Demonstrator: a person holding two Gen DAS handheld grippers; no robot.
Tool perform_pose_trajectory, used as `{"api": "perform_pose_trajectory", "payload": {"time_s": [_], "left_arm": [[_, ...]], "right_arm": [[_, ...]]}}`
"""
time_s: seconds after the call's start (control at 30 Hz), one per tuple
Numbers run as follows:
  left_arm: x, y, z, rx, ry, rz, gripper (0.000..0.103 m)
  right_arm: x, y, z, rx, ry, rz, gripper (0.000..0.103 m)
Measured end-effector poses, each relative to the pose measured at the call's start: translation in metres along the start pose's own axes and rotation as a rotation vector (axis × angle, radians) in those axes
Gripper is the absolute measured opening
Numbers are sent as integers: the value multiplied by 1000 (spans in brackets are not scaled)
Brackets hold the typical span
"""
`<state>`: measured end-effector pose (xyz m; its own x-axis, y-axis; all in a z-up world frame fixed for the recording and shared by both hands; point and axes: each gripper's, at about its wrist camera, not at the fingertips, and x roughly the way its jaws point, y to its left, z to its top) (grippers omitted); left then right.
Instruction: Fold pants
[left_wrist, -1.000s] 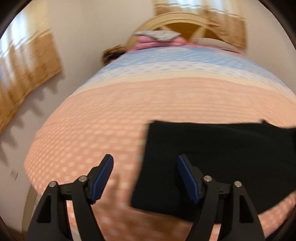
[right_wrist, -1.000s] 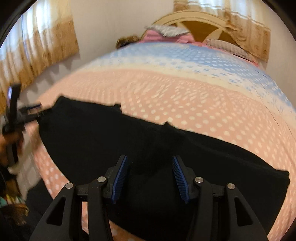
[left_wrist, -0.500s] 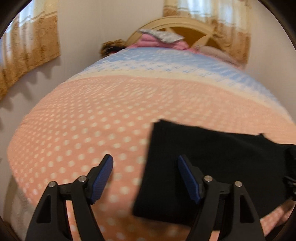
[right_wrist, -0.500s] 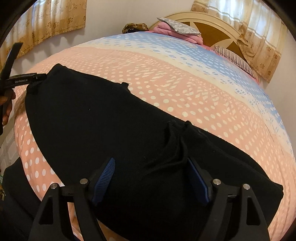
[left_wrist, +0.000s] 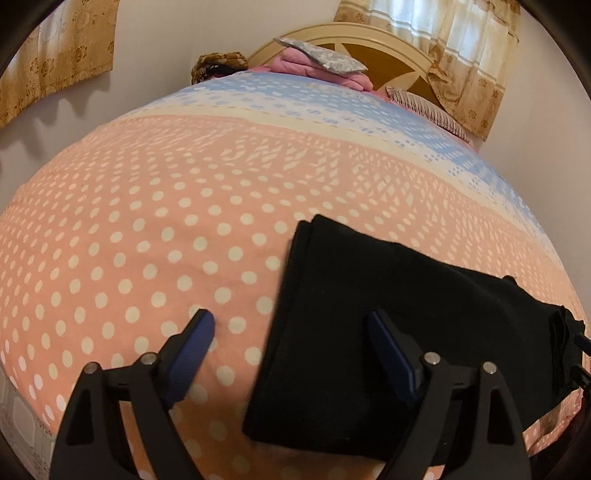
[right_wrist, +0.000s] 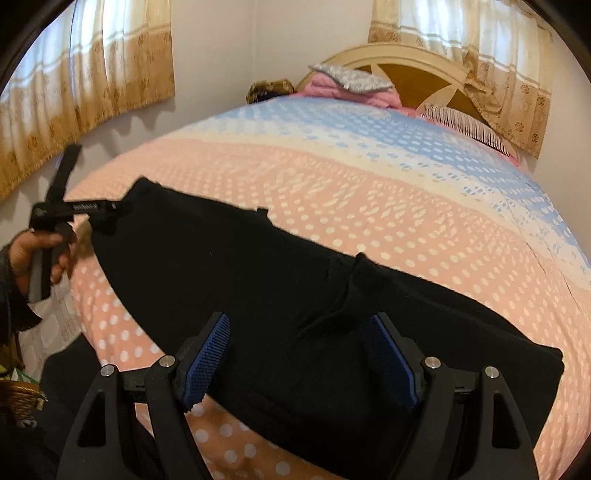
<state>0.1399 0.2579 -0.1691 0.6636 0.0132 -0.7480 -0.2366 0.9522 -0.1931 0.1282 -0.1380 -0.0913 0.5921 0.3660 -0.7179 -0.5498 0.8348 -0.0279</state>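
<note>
On the dotted bedspread, black pants lie lengthwise across, left-to-right; left jaws opening, right jaws open, both empty.

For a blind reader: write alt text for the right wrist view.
Black pants lie folded lengthwise across a pink polka-dot bedspread, with the open right gripper above their middle. At far left, a hand holds the left gripper at the pants' end.
</note>
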Motion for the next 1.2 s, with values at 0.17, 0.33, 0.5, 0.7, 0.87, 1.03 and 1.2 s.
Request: {"api": "perform_pose_trajectory", "payload": {"time_s": [0.17,0.33,0.5,0.7,0.87,1.03,1.2], "left_arm": [[-5,-7,-4,18,1,-7,78],[-9,2,-8,1,9,-57,78],[-10,-5,-14,31,13,-59,55],[-15,-24,-15,64,25,-56,30],[-15,-4,-15,-43,16,-150,29],[-17,12,-17,-150,4,-251,26],[-18,16,-18,-202,-4,-295,25]], "right_arm": [[-21,-8,-8,24,-50,5,79],[-32,-18,-19,51,-71,2,79],[-25,-27,-24,104,-64,10,79],[-26,-25,-28,117,-78,19,79],[-25,-31,-31,141,-78,28,79],[-22,-38,-35,167,-72,27,79],[-26,-46,-35,197,-75,33,79]]}}
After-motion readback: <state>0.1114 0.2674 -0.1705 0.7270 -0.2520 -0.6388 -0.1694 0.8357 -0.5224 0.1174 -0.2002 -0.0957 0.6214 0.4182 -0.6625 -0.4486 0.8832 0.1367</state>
